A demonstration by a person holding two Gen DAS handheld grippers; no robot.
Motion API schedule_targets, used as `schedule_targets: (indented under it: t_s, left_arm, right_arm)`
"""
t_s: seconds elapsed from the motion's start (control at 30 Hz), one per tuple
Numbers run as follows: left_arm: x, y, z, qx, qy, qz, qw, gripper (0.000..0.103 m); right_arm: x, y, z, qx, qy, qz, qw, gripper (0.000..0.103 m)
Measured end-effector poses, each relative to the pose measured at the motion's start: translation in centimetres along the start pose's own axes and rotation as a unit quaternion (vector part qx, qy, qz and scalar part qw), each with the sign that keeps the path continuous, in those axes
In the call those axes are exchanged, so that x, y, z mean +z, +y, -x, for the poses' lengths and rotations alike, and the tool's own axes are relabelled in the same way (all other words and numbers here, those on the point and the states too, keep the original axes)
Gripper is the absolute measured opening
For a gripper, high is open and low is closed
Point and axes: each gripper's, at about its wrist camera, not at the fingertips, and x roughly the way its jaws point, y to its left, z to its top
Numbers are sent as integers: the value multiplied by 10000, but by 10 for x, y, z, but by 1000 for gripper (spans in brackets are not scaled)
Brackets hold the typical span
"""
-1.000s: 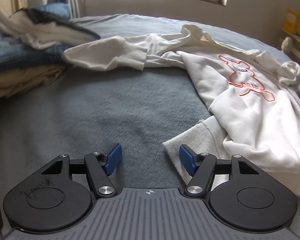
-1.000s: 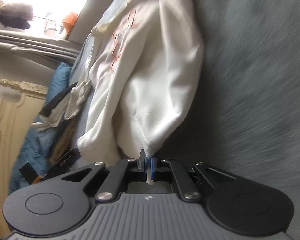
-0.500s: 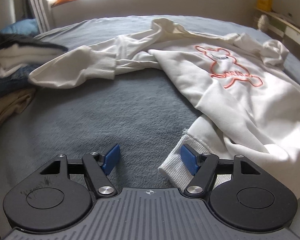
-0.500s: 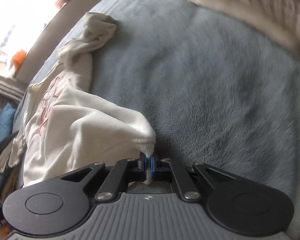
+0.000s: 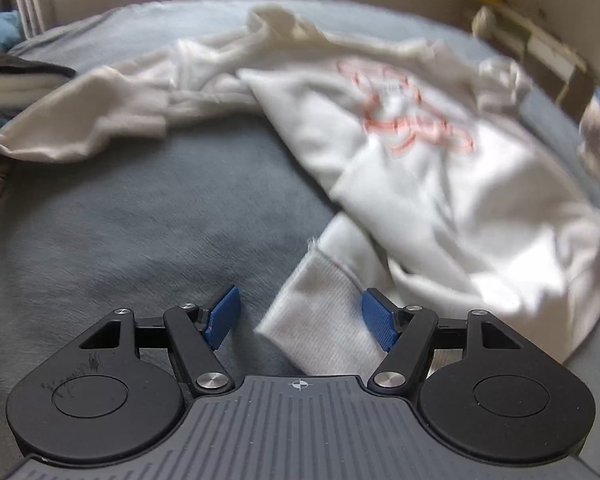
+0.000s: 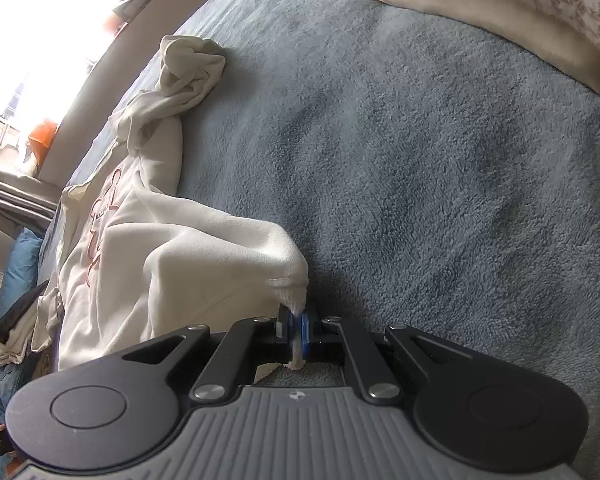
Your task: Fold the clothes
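Fuzzy grey-blue blanket (image 5: 148, 208) over the whole bed, plush nap. White sweatshirt (image 5: 452, 184) sprawled across it, soft fleece, pink outline print on the chest, sleeves bunched. Ribbed hem (image 5: 324, 312) poking in between the left tongs (image 5: 300, 318), blue pads spread apart, not pinching it. Right tongs (image 6: 294, 330) clamped tight on another ribbed corner of the hem, cloth tented up from the blanket.

White sweatshirt (image 5: 440, 184) with orange-pink outline print at chest and ribbed white hem (image 5: 324, 312), on grey-blue fleece bed cover (image 6: 440, 184); gripper pads (image 5: 222, 316) blue on black linkage; cream pillow (image 6: 480, 20) with brown checked cover at 1 o'clock, right view.
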Motion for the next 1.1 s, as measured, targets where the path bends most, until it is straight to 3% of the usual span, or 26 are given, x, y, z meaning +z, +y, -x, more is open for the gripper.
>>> schedule_targets:
  t_s: [0.07,0.17,0.23,0.3,0.7,0.9,1.1]
  left_arm:
    - [-1,-3,-1,61,4,-16,10000,67]
    - [-1,2,2,-84,14,274,9996,43]
    - [-1,5,4,-190,30,428,9989,17]
    - [-2,6,9,-215,35,517,9984,9]
    - [-27,12,85,-595,-191,700,9956,4]
    - [-58,23,109,-672,88,1102,9916,4]
    - [-78,21,106,-628,231,1267,9897,3]
  right_arm:
    - [0,0,0,7,-5,-9,10000,4]
    - [0,0,0,17,-13,-22,10000,4]
    - [0,0,0,24,-18,-31,10000,4]
    - [0,0,-1,30,-24,-40,10000,4]
    - [3,-3,-1,120,63,-57,9999,4]
    - [5,-2,-1,122,157,-5,9998,4]
    - [4,-2,6,245,219,-74,9994,4]
